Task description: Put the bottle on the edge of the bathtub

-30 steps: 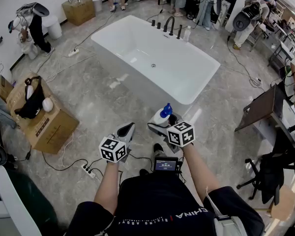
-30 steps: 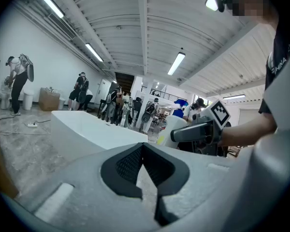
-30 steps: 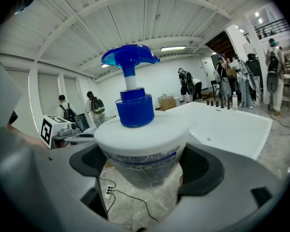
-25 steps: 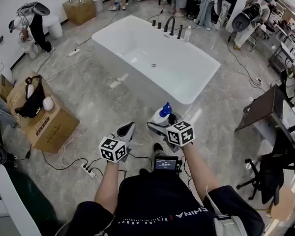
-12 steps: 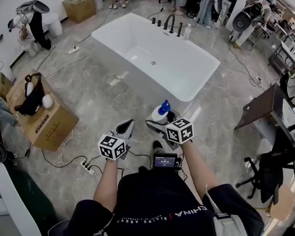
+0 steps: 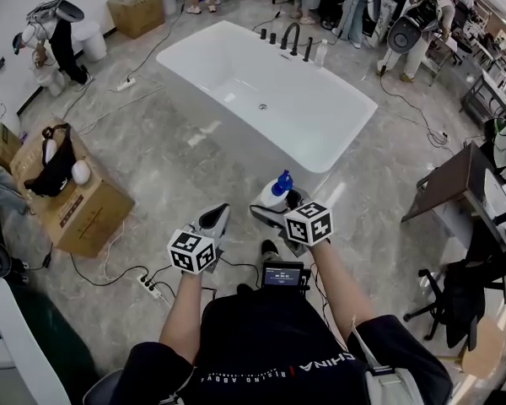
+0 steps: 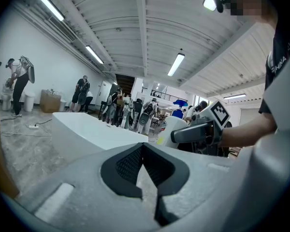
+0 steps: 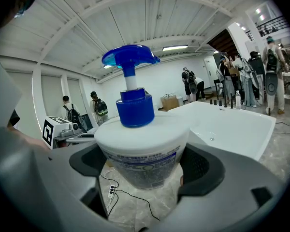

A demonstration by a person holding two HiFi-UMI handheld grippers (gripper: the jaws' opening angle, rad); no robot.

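A white pump bottle with a blue pump head point(image 6: 278, 192) point(image 8: 140, 139) point(image 7: 176, 129) stands upright between the jaws of my right gripper point(image 6: 274, 207) point(image 8: 142, 170), which is shut on its body. The white bathtub point(image 6: 266, 99) point(image 8: 232, 124) point(image 7: 92, 132) stands ahead of me on the marble floor, its near corner a short way beyond the bottle. My left gripper point(image 6: 214, 224) point(image 7: 144, 170) is held beside the right one, shut with nothing between its pads.
Black taps and a clear bottle point(image 6: 320, 55) stand on the tub's far rim. A cardboard box with a black bag point(image 6: 63, 188) sits at left, a power strip and cables point(image 6: 152, 292) near my feet, a dark desk and chair point(image 6: 460, 218) at right. People stand beyond the tub.
Both grippers and the bottle have shifted slightly toward the tub; the view has crept forward a little. The grip on the bottle is unchanged.
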